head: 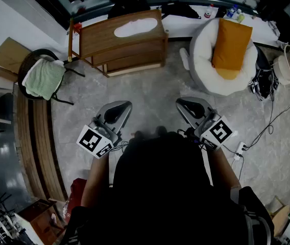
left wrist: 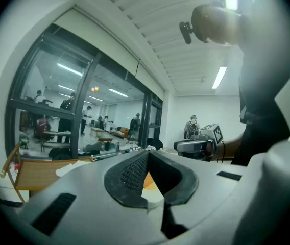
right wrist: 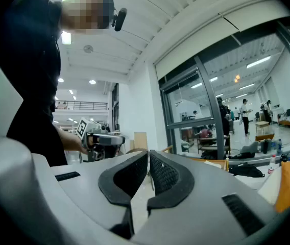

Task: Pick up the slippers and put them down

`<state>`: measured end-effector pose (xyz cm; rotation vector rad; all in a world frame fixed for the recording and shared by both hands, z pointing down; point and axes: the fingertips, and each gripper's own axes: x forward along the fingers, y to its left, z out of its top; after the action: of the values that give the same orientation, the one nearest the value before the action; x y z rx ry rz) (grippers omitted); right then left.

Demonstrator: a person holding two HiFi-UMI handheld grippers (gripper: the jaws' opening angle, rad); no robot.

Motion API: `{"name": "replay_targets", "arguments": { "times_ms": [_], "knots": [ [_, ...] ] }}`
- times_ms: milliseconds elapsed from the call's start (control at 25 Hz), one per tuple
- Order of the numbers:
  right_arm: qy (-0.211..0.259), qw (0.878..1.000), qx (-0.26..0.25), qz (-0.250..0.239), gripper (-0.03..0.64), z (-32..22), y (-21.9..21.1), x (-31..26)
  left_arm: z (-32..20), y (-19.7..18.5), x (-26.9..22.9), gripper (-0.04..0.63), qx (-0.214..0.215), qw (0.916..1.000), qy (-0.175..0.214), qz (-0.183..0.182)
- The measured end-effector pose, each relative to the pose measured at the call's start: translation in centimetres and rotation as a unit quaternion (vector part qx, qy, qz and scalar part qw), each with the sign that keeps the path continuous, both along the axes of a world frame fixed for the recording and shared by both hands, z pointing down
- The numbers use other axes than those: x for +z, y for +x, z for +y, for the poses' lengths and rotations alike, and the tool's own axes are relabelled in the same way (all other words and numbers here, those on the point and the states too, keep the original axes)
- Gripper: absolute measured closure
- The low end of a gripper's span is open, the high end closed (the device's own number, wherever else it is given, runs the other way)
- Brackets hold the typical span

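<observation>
No slipper shows plainly. A pale, slipper-like shape (head: 184, 58) lies on the floor beside the white round seat, and a white oval thing (head: 134, 28) rests on the wooden table. I cannot tell what either one is. My left gripper (head: 118, 107) and right gripper (head: 186, 105) are held level above the grey floor, side by side and far from both shapes. In the left gripper view the left gripper (left wrist: 146, 155) has its pads meeting at the tips with nothing between them. The right gripper (right wrist: 148, 154) is shut and empty too.
A wooden table (head: 122, 45) stands ahead. To the right is a white round seat (head: 201, 50) with an orange cushion (head: 231, 45). A dark chair with a green towel (head: 43, 78) is at the left. Cables and a power strip (head: 242, 148) lie at the right.
</observation>
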<state>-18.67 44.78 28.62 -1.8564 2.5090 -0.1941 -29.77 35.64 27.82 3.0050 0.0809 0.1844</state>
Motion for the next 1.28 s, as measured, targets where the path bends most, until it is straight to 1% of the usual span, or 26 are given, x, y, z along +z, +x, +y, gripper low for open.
{"name": "replay_targets", "arguments": {
  "times_ms": [120,320,400,520,600,680,760,880,960,1120,1280],
  "knots": [
    [-0.016,1.000,-0.004,-0.015,0.592,0.3,1.2,0.8,0.8,1.3,0.1,0.583,-0.003,1.0000,0.000,-0.007],
    [-0.016,0.999,-0.025,-0.030,0.591,-0.2,2.1,2.2,2.1,1.6,1.3,0.583,-0.006,0.9994,0.001,-0.034],
    [-0.008,0.999,-0.028,-0.038,0.591,-0.8,2.2,2.4,2.0,1.3,1.5,0.583,-0.011,0.9992,0.001,-0.039],
    [0.019,0.998,-0.022,-0.050,0.591,-2.0,2.8,2.0,1.2,1.4,1.8,0.583,-0.017,0.9991,-0.001,-0.038],
    [0.027,0.999,-0.017,-0.038,0.591,-3.1,3.3,2.0,0.2,1.7,2.2,0.583,-0.018,0.9993,-0.005,-0.034],
    [0.017,1.000,-0.015,-0.015,0.591,-4.2,3.8,2.4,-1.1,2.2,2.8,0.583,-0.017,0.9994,-0.011,-0.029],
    [0.008,1.000,-0.012,-0.006,0.591,-5.2,4.5,2.6,-2.6,2.9,3.3,0.583,-0.015,0.9994,-0.020,-0.025],
    [0.000,1.000,-0.001,-0.020,0.591,-6.7,5.8,2.6,-5.5,4.3,3.7,0.583,-0.014,0.9993,-0.029,-0.017],
    [-0.021,0.999,0.009,-0.022,0.591,-8.2,7.0,3.2,-8.1,5.4,3.7,0.583,-0.017,0.9992,-0.034,-0.010],
    [-0.054,0.998,0.014,-0.008,0.591,-13.0,8.8,3.8,-14.0,7.3,3.9,0.583,-0.026,0.9987,-0.044,0.005],
    [-0.068,0.998,0.015,0.009,0.591,-18.6,10.1,2.4,-19.4,8.6,3.7,0.583,-0.025,0.9976,-0.064,0.010]
  ]
}}
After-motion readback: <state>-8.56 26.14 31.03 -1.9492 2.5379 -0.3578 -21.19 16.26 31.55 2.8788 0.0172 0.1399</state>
